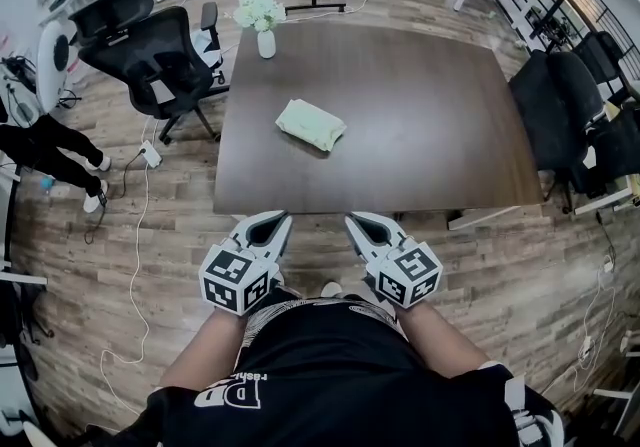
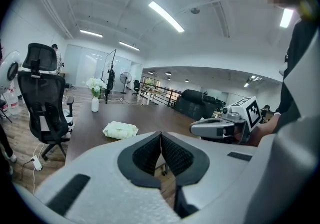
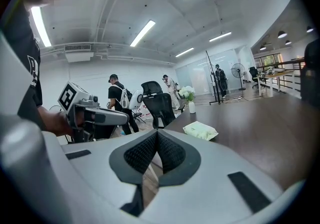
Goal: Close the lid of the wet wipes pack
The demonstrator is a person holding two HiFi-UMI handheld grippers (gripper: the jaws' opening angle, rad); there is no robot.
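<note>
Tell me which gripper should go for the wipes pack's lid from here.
Left, narrowly. Left gripper and right gripper both hang shut short of the table edge; the wet wipes pack lies slightly nearer the left one. The lid is too small to make out.

Right gripper (image 3: 156, 135) jaws together with nothing between them; pale green wipes pack (image 3: 200, 130) flat on dark table (image 3: 260, 123) well beyond the tips, left gripper (image 3: 125, 117) at left, flower vase (image 3: 190, 103) and black chair (image 3: 159, 106) behind.
</note>
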